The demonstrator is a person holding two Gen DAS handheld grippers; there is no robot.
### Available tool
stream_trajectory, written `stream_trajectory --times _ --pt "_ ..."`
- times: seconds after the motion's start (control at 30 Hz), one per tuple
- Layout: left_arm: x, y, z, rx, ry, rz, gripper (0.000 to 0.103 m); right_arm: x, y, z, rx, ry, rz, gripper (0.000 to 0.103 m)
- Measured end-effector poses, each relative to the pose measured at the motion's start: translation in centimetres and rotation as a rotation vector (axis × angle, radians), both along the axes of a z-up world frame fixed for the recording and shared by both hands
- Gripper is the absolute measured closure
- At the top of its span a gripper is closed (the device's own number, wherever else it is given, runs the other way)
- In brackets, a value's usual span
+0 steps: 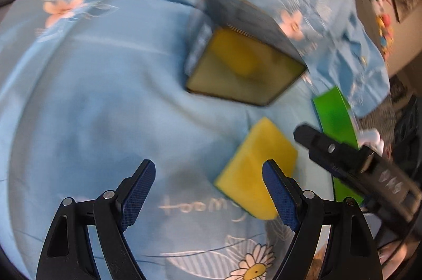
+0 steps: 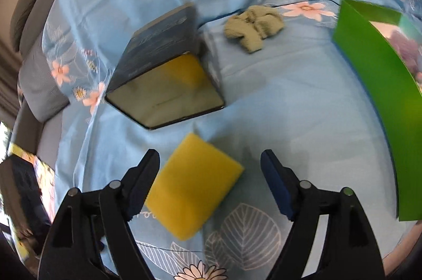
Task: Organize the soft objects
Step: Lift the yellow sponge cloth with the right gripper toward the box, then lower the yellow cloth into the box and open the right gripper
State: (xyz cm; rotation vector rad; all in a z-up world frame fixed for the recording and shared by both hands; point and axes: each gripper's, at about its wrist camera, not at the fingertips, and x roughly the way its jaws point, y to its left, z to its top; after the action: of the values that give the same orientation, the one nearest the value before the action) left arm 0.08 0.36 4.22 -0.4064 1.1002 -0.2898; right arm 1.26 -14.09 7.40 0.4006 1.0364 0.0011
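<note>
Surface: a bed covered by a light blue flowered sheet (image 2: 277, 100), softly rumpled, fills both views.
Left hand-held gripper (image 1: 208, 194): low centre of the left wrist view, fingers wide apart, nothing between them; the loose sponge lies just behind its right finger.
Dark box (image 2: 163, 79): left of centre in the right wrist view, open mouth facing the camera, with one yellow sponge inside (image 2: 182, 74) at the back.
Loose yellow sponge (image 2: 192, 187): lower centre of the right wrist view, flat on the sheet, just in front of the box mouth.
Right hand-held gripper (image 2: 209, 183): bottom centre, fingers spread wide; the sponge sits between them, close to the left finger, but no pad presses on it.
Beige cloth (image 2: 253, 26): upper centre, crumpled on the sheet, beyond and right of the box.
Green box (image 2: 379, 84): right edge, open, with something pale purple inside, too blurred to name.
Step in hand: probably sorting sponges into the dark box; one is in, one lies loose.
Next move: likely close on the loose sponge squarely, lift and carry it to the box mouth.
Edges and room: open sheet between sponge and box; the box rim and the left hand-held gripper nearby need care.
</note>
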Motion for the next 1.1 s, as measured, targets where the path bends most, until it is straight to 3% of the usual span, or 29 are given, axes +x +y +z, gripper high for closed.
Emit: stream_trajectory --times 0.1,0.17,0.2,0.3,0.4,0.5,0.67,0.9,1.1 --pt "0.1 -1.1 -0.5 0.002 0.003 -0.039 0.019 -0.2 -0.6 -0.7 0.086 0.024 0.031 0.025" --pt "0.1 -1.7 -0.7 0.023 -0.007 -0.033 0.025 -0.1 -0.6 -1.5 0.1 0.061 0.032 0.025" --pt "0.2 -1.9 -0.9 0.023 -0.003 -0.042 0.033 -0.1 -0.6 -1.9 0.108 0.077 0.033 0.026" --pt "0.1 -2.2 -0.6 -0.038 -0.011 -0.087 0.058 0.3 0.0 -3.3 0.152 0.122 0.049 0.041" --pt "-0.2 -3.3 0.3 0.013 -0.062 -0.104 0.06 0.3 -0.1 -3.2 0.134 0.108 0.015 0.052" --pt "-0.4 -4.3 1.4 -0.004 -0.102 -0.14 0.062 0.0 -0.7 -2.3 0.136 0.069 0.004 0.053" --pt "-0.1 -8.1 4.7 -0.008 -0.222 -0.217 0.062 -1.6 -4.4 1.5 0.148 -0.07 -0.086 0.053" --pt "3.1 -16.5 9.5 -0.046 -0.345 -0.362 0.062 -3.1 -11.3 6.5 0.131 -0.226 -0.26 0.053" --pt "6.8 -21.8 11.2 -0.133 -0.343 -0.448 0.062 -2.5 -17.1 8.9 0.086 -0.277 -0.38 0.053"
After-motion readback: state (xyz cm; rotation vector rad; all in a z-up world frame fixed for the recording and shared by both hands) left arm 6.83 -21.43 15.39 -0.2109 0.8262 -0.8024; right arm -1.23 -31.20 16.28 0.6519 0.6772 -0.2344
